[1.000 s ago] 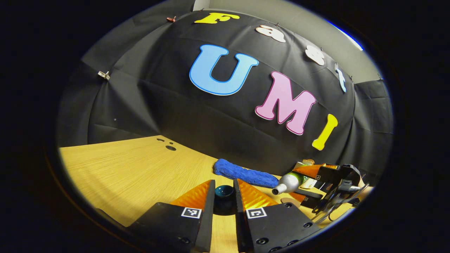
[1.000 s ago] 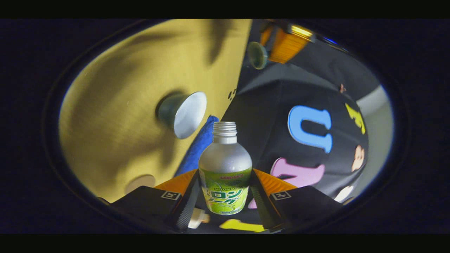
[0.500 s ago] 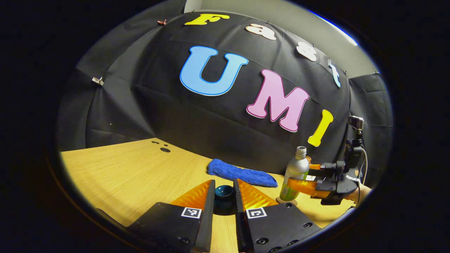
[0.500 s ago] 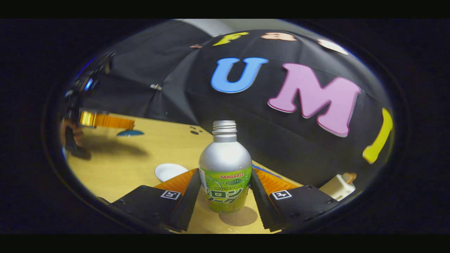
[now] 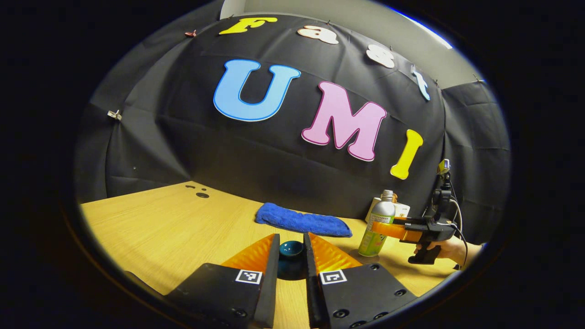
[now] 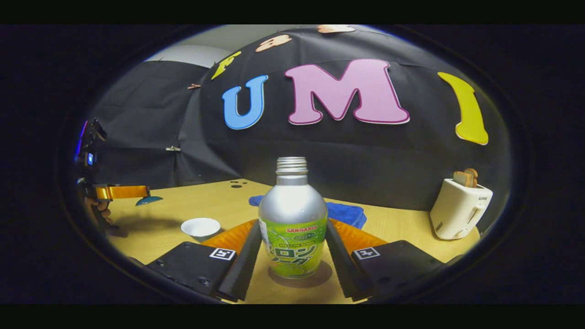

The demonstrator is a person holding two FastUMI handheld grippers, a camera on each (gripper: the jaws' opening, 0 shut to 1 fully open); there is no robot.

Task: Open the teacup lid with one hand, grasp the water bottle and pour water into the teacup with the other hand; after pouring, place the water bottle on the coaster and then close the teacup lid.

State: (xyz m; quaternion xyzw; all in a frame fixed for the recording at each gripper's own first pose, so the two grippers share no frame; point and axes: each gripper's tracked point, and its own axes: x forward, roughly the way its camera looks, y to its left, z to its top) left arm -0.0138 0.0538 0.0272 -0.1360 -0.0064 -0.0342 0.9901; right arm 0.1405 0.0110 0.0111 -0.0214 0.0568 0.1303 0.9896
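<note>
In the right gripper view my right gripper [image 6: 292, 225] is shut on the silver water bottle [image 6: 292, 208] with the green label. The bottle stands upright, uncapped, on the round brown coaster [image 6: 320, 277]. To the left sits the open teacup [image 6: 200, 227], white inside. Farther left a hand holds my left gripper [image 6: 139, 192], raised above the table with the teal lid [image 6: 147, 200] hanging from it. In the left gripper view my left gripper [image 5: 291, 241] is shut on the teal lid's knob [image 5: 291, 249]. To its right stand the bottle [image 5: 378, 219] and my right gripper [image 5: 387, 228].
A folded blue towel [image 5: 301, 222] lies along the back of the wooden table [image 5: 173, 228]; the blue towel [image 6: 345, 212] also lies behind the bottle. A white toaster [image 6: 458, 209] with toast in it stands at the right. Small dark holes [image 5: 201, 194] mark the far left tabletop.
The right gripper turned the bottle from tilted over the cup back upright and lowered it onto the coaster. The left gripper kept the lid raised, with barely any movement.
</note>
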